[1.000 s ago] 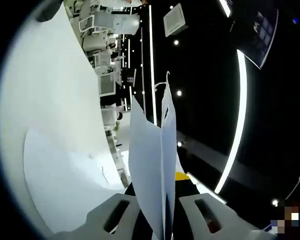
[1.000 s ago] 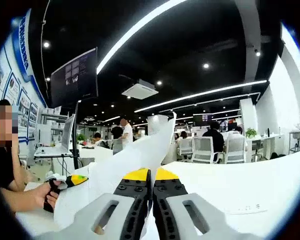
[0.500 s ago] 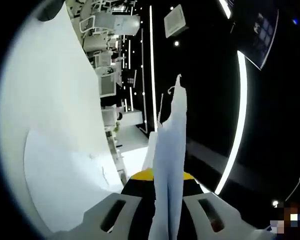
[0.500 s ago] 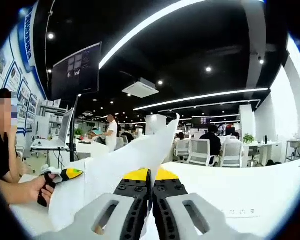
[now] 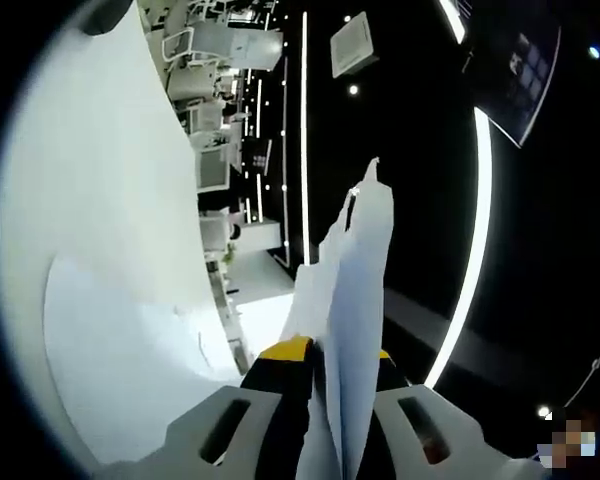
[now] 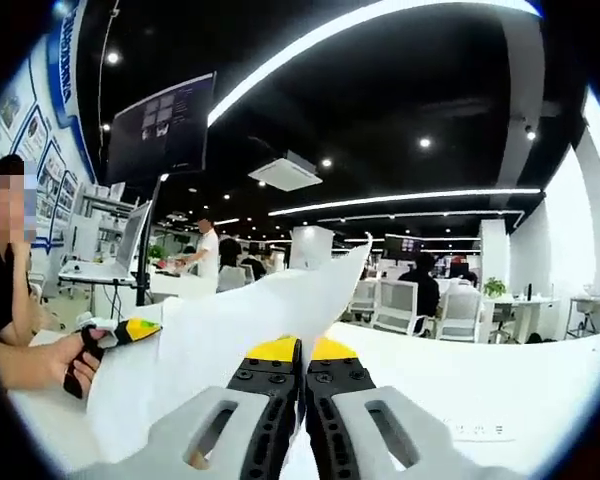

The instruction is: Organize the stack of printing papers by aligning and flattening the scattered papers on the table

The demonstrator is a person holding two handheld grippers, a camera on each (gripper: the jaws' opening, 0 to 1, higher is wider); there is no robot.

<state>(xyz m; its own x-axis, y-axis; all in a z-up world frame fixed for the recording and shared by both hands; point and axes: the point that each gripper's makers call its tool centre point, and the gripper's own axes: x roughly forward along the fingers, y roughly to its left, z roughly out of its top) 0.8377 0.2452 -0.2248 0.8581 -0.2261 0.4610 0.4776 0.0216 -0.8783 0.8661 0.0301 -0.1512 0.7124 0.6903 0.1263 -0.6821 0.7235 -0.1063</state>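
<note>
The right gripper (image 6: pixel 302 400) has its jaws pressed together on the near edge of the papers (image 6: pixel 240 335), which rise from between the yellow-tipped jaws and spread up and to the left, lifted clear of the white counter (image 6: pixel 500 385). In the left gripper view the left gripper (image 5: pixel 330 415) pinches the same sheaf (image 5: pixel 355 300) edge-on, and the paper stands as a narrow blade between its jaws.

A second ago that blade looked split, with two loose leaves fanning apart above the left jaws. Now the leaves lie closed against each other and read as one thicker edge. In the right gripper view the sheet has risen a little and looks tauter, with its far corner higher against the ceiling lights. My reading is that the sheaf is being drawn together between both grips, so the aligning is under way but the flattening is not yet done, since nothing has been laid down.

Another sheet (image 5: pixel 130 370) lies flat on the counter in the left gripper view, well apart from the held papers. At the left of the right gripper view a person's hand (image 6: pixel 75 360) grips the handle of the left gripper.
</note>
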